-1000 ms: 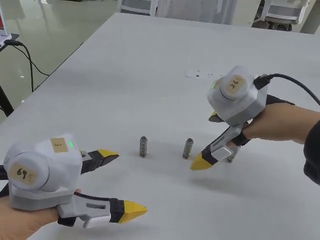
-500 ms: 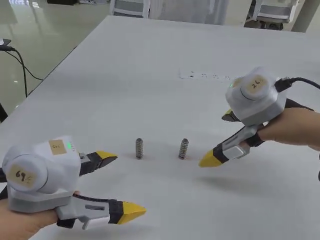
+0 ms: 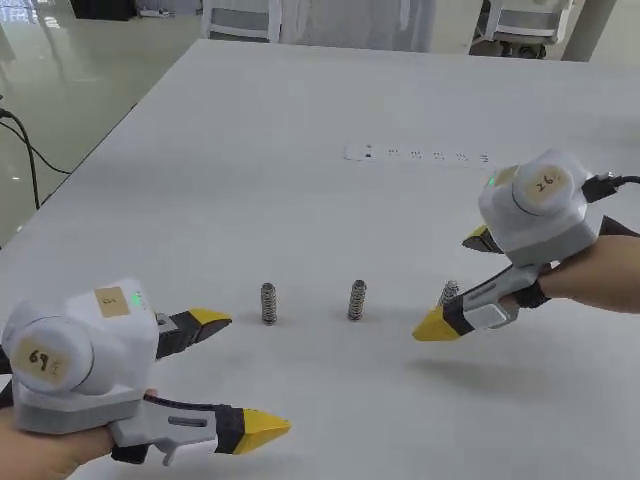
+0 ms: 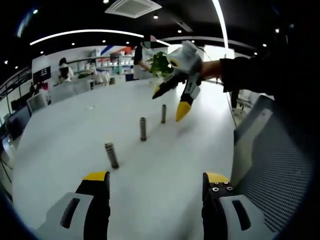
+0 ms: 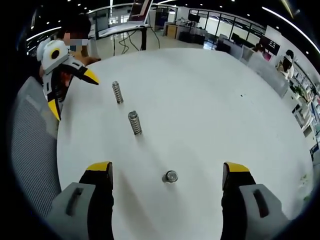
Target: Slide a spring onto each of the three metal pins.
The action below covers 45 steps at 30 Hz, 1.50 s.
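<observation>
Three springs standing upright, both claws spread and empty.
The row crosses the surface [image 3: 300, 150]: left spring [image 3: 268, 303], middle spring [image 3: 357, 299], right spring [image 3: 449, 293] between the jaws of the right claw [image 5: 167, 168] at 3 o'clock; left claw [image 3: 238, 372] at 7 o'clock. Coils look light, squashy, rollable: pinch gently mid-coil; pins inside them, likely thin, may topple.

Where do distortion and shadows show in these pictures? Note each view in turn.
Head view: soft, even light, sharp, with a faint shadow on the table under the right gripper. Left gripper view: the fisheye curves the ceiling light strips. Right gripper view: the table edge bows; the nearest spring looks end-on.
</observation>
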Motion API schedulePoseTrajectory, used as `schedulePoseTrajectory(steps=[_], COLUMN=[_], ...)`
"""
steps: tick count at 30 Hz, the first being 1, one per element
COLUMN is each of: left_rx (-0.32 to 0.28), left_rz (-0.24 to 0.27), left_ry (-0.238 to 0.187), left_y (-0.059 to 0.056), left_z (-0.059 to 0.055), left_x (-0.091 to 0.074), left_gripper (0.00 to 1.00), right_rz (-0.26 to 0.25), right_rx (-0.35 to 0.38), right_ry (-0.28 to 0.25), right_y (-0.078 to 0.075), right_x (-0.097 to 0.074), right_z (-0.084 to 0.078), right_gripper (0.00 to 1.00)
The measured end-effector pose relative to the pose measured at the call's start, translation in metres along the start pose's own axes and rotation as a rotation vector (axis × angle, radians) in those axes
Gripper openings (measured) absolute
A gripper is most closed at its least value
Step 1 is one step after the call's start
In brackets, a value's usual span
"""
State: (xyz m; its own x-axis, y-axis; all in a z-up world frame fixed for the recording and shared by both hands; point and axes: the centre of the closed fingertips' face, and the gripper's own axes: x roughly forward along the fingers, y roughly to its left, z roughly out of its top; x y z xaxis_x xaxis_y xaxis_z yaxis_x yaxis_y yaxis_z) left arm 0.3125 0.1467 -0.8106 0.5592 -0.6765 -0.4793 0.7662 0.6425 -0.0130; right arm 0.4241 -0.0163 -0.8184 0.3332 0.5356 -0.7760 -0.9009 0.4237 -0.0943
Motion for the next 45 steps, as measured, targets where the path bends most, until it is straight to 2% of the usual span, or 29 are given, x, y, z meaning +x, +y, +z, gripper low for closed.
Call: schedulePoseTrajectory(steps=[11,20,37,45], left_rx=[0.006,0.007,-0.017,-0.028], left_rz=[-0.006,-0.006,0.009,0.020], left_ry=[0.003,0.001,-0.022,-0.033], left_y=[-0.001,-0.001,0.003,0.008], left_z=[0.001,0.001,-0.004,-0.005], left_x=[0.001,-0.001,-0.003,-0.004], left_gripper=[0.71,0.71,0.72,0.73], right_rz=[-0.022,-0.037,-0.030,-0.029], right_rx=[0.044,0.063,0.092,0.095], right_ry=[-0.034,-0.063,-0.184,-0.200], right_y=[0.007,0.012,0.036,0.044], right_x=[-0.012,-0.019,-0.027,-0.028], right_z=[-0.016,-0.023,-0.019,-0.021], right_gripper=[0.90,0.90,0.91,0.91])
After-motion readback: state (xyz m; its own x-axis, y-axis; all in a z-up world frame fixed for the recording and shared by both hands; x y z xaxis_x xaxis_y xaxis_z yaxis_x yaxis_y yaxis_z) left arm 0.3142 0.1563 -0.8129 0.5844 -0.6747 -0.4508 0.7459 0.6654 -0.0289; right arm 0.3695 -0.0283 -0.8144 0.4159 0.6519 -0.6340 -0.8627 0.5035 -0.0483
